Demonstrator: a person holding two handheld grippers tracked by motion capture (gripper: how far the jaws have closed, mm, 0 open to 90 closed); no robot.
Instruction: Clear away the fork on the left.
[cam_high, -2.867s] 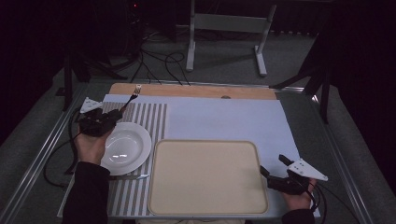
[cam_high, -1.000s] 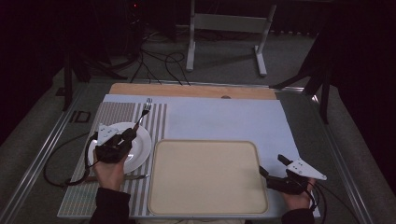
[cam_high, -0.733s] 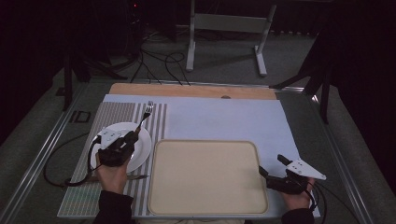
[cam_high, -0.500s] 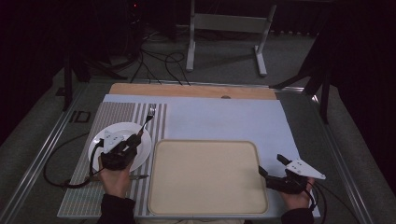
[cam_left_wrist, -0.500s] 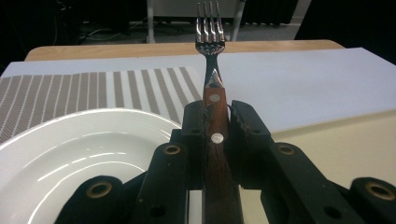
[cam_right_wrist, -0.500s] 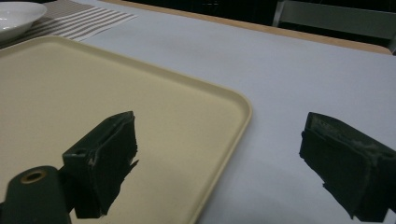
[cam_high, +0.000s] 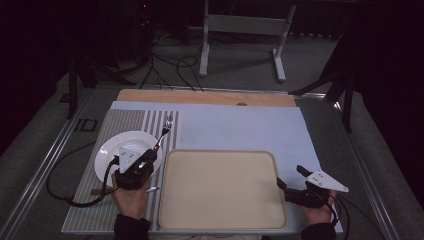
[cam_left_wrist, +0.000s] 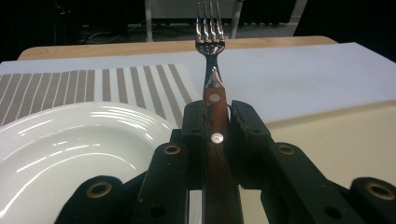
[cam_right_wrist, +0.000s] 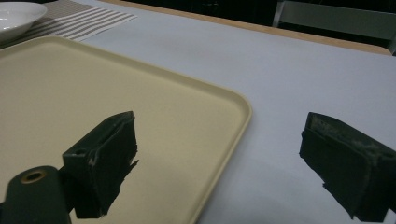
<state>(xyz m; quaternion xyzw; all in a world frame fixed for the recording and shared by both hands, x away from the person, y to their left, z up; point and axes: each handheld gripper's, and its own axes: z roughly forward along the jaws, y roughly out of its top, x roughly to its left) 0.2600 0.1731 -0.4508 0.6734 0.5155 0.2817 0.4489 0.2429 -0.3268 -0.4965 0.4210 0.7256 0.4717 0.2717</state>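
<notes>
On the tabletop (cam_high: 240, 127), our left tool (cam_high: 145, 161) clamps the fork (cam_left_wrist: 212, 88), now nearer the tray's (cam_high: 220, 190) edge; right tool (cam_right_wrist: 224, 163) gapes apart.

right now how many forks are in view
1. The fork is clamped by its wooden handle in the left gripper, tines out over the striped mat beside the white plate.

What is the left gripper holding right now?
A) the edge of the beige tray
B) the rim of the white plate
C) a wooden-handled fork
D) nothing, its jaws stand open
C: in the left gripper view the left gripper has its jaws closed on the wooden handle of the fork, tines pointing away, with the white plate beside it to the left and the beige tray to the right.
</notes>
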